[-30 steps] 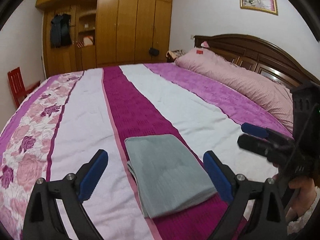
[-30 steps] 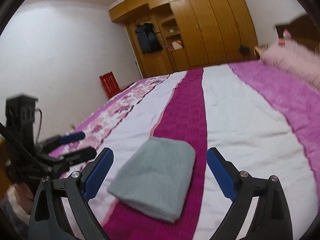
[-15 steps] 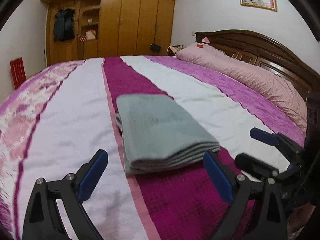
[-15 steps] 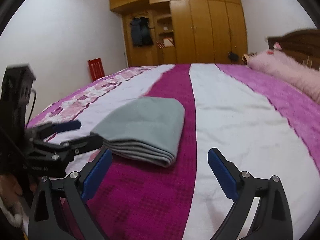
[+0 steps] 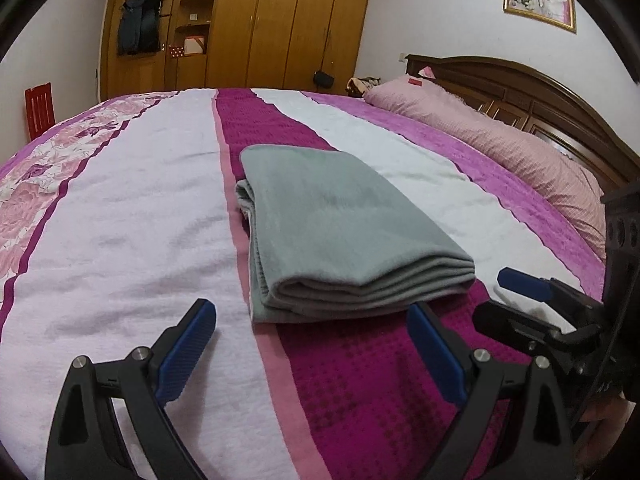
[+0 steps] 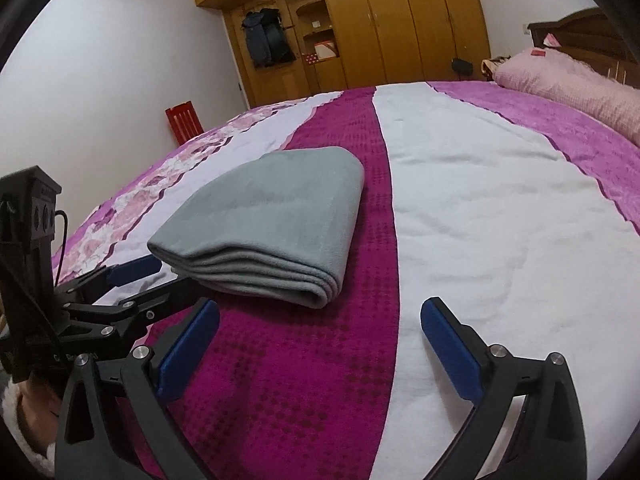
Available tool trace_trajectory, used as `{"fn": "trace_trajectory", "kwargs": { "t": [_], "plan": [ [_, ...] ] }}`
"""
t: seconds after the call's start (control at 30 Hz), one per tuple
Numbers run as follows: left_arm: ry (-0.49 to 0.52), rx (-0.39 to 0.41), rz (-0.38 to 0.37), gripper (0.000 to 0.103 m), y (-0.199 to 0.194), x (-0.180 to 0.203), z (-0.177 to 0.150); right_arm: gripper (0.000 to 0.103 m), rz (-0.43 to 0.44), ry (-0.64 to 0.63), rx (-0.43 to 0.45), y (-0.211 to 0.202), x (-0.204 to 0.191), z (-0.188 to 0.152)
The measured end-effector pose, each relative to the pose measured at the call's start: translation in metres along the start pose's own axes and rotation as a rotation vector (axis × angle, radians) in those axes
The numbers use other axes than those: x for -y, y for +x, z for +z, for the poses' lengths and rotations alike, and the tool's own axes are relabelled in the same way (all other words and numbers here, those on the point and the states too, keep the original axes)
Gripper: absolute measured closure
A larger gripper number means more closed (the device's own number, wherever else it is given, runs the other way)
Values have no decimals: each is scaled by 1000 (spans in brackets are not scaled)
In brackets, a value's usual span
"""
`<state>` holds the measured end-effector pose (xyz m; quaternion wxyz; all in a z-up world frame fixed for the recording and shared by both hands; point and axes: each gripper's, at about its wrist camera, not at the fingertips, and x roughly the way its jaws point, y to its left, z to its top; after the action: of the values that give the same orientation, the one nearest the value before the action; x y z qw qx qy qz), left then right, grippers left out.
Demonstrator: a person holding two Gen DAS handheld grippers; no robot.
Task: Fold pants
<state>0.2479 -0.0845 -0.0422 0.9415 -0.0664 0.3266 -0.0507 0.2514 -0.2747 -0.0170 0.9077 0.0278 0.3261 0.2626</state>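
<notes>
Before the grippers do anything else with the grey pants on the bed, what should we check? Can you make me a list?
1. Pants folded into a neat stack: ok.
2. Pants lying flat on the bed cover: ok.
3. Left hand-held gripper empty, with wide open jaws: ok.
4. Right hand-held gripper empty, with jaws opening: ok.
5. Both grippers clear of the pants, not touching: ok.
6. Far edges of the stack lined up: cannot tell, hidden from here.
</notes>
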Motion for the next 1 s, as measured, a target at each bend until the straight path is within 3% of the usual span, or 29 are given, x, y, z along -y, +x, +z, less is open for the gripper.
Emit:
{"fn": "trace_trajectory", "kwargs": {
  "t": [1.0],
  "plan": [
    [26,10,3,5,-2,8,0,2,-11,-10,-13,-1,-4,-1]
  ]
}}
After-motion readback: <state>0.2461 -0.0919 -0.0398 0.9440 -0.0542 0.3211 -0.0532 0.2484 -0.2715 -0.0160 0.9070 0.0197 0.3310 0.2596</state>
